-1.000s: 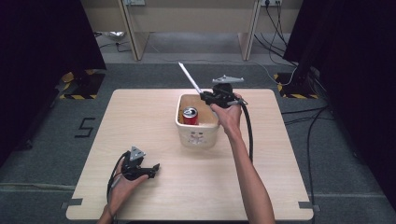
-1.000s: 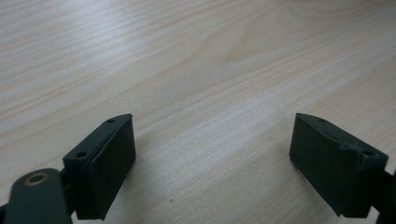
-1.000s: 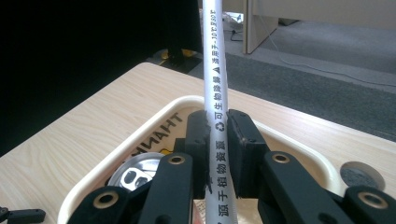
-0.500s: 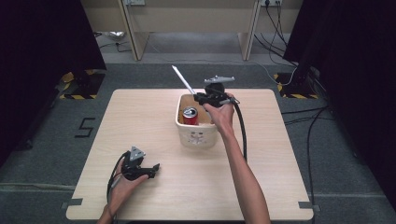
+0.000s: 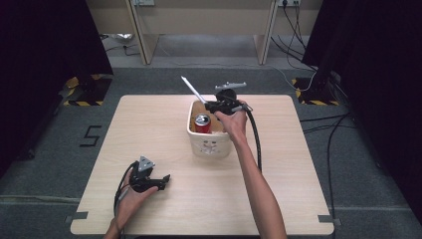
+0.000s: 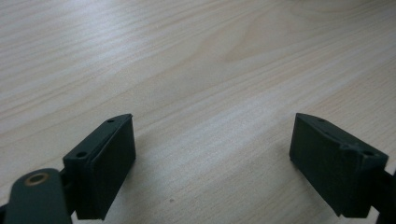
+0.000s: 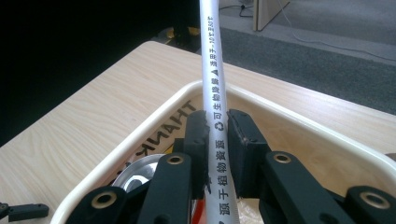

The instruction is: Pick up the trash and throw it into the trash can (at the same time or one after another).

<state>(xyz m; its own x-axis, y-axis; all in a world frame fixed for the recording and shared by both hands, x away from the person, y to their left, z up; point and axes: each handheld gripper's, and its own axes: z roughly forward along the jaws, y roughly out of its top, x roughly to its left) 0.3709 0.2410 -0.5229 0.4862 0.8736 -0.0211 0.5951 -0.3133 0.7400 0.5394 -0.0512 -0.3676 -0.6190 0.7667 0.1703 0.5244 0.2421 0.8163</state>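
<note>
**Wrapped straw lifting clear of the cream tub**

The long white paper-wrapped straw [image 7: 215,116] is sitting clamped between the jaws of the right gripper [image 5: 215,106], its printed sleeve running up and away from the pads, and it is hanging above the far rim of the cream rectangular plastic tub [image 5: 209,147]. Compared with a second ago, the straw is leaning more steeply and its tip is pointing further to the left beyond the tub, while the grip is holding just as tight; I judge this to mean the straw is being carried out of the tub rather than put down in it.

Inside the tub, one red drink can with a silver top [image 5: 202,122] is standing upright near the left wall. The tub is resting towards the far middle of the pale wooden counter [image 5: 149,129].

Well apart from the tub, at the near left, the left gripper [image 5: 158,181] is lying idle, its jaws spread wide over bare wood [image 6: 210,93].

Counted: one straw, one can, one tub, two grippers.
</note>
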